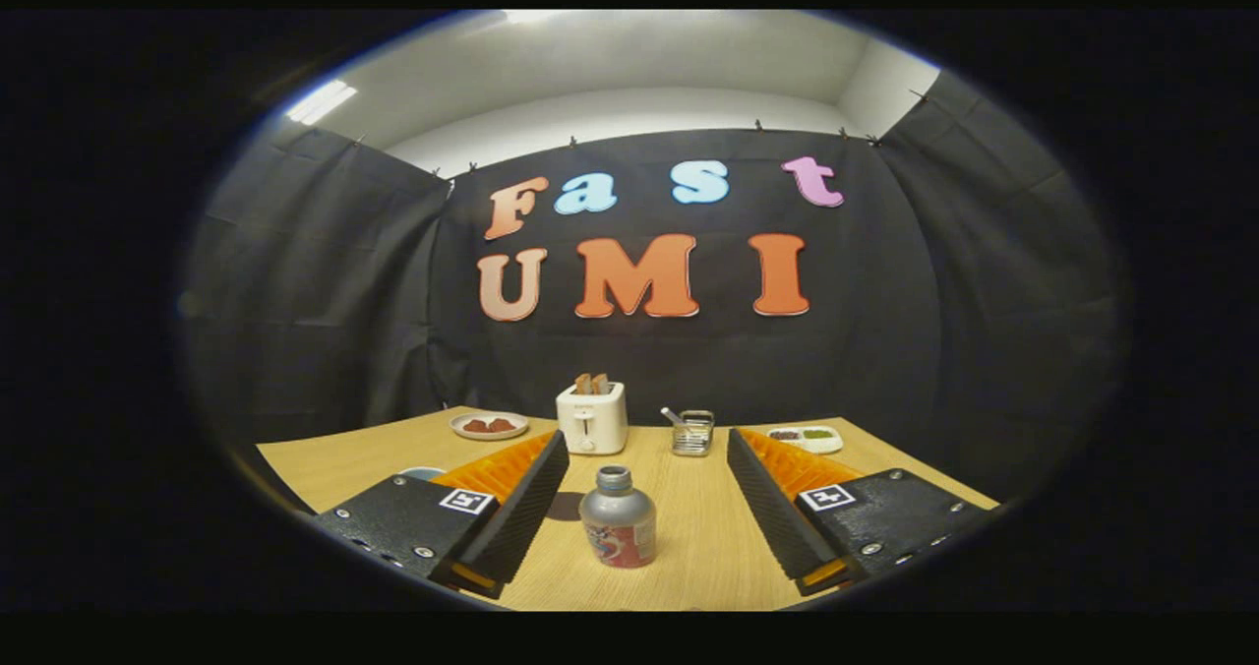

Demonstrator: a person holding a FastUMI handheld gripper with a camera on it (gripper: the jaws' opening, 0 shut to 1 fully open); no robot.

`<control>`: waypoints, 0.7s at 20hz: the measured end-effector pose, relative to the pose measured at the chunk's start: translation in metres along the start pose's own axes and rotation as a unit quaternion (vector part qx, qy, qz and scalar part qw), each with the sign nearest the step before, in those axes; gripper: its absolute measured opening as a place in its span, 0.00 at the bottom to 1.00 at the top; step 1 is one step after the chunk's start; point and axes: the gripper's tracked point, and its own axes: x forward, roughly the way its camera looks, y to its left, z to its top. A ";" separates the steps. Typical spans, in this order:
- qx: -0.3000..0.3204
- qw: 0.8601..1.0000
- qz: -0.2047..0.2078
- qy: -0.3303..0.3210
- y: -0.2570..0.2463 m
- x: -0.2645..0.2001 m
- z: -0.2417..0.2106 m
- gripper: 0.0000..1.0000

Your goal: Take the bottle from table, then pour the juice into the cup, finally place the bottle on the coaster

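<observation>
Black cloth hangs round the booth on three sides, white ceiling above it, and down below sits a pale wooden bench (689, 537) with a handful of things laid out. At the far edge stands a white toaster (591, 417) with slices poking out of its top; just left of it is a plate (489, 426) carrying something reddish-brown, and to the right of the toaster a small wire holder (693, 432), then a white dish (807, 438) with dark and green bits on it. Closer in, here's the tool (639, 572), spread wide, fingers (511, 517) well apart and touching nothing. The bottle (618, 518) stands upright on the bench between them, slightly nearer the left finger, grey-capped with a red-and-white label, clear of both. Just behind the left finger a dark round patch (565, 506) lies on the wood, and a pale rounded rim (423, 471) peeks out past that finger's outer side — what it is, I cannot tell.
</observation>
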 end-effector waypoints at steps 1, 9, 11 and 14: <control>0.004 1.000 0.003 0.008 0.002 0.002 -0.011 0.97; 0.009 0.998 0.017 0.054 0.009 0.020 -0.076 0.97; 0.013 0.997 0.023 0.066 0.012 0.025 -0.091 0.97; 0.019 0.996 0.026 0.086 0.016 0.032 -0.111 0.97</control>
